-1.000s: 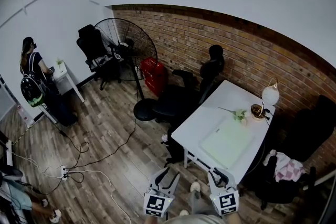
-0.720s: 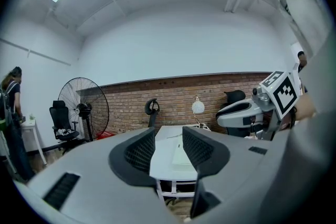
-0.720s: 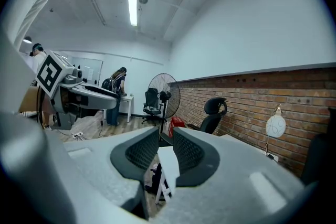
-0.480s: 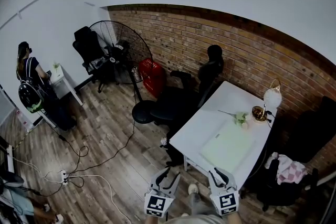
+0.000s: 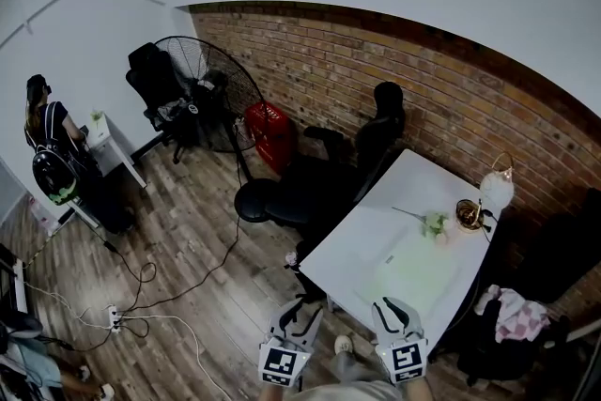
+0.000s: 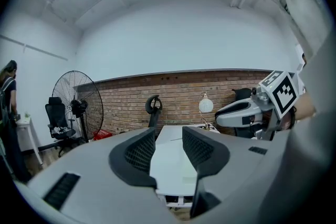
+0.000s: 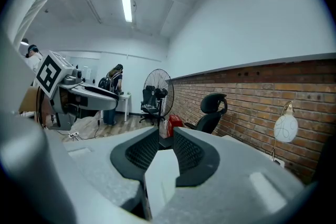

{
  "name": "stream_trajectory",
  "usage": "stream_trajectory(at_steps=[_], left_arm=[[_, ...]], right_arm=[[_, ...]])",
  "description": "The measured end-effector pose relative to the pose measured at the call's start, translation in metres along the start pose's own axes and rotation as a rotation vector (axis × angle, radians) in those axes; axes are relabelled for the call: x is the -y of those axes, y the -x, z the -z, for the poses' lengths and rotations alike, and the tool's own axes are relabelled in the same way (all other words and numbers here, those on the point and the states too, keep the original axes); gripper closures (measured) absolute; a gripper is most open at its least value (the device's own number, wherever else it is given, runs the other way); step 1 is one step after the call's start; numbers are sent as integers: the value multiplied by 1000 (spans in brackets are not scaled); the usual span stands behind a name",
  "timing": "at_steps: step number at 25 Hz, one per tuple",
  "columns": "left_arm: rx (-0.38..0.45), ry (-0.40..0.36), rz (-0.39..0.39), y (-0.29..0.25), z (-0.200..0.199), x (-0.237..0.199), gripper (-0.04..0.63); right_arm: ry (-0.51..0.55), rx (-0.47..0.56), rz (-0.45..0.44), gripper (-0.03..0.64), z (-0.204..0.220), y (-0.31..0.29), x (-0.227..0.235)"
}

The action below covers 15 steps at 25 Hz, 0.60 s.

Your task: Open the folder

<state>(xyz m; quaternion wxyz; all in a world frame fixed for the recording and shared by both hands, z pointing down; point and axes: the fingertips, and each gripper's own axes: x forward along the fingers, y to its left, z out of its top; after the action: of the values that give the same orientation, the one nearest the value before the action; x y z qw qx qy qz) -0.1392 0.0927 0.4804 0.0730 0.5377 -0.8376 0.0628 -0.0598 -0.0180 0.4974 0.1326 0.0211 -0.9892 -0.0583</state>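
Lying flat on the table (image 5: 362, 233), a green folder (image 5: 413, 264)

The folder (image 5: 413, 269) was pale green on a white table (image 5: 364, 235), the wall (image 5: 423, 80) at twelve o'clock red-brown brick, the fan (image 5: 202, 89) at ten o'clock black, the box (image 5: 268, 132) beside it red, the floor (image 5: 188, 244) brown wood-grain.

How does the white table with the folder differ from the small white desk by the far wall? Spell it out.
Size: the white table is much larger than the small desk. Place: the table stands along the brick wall; the desk stands by the white wall, with a person at it. Load: the table bears a pale green folder, a flower and a lamp; the desk bears a small plant. Both are white.
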Motion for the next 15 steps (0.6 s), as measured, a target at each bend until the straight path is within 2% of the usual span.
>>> stream_trajectory(at_steps=[13,15], left_arm=[[-45,4,-8,-85,-4,-22,439],[-52,6,-4,-98,-5,-24,439]], right_arm=[[-19,-30,-23,537,3,-61,65],[3,-30,-26,537,7,-68,76]])
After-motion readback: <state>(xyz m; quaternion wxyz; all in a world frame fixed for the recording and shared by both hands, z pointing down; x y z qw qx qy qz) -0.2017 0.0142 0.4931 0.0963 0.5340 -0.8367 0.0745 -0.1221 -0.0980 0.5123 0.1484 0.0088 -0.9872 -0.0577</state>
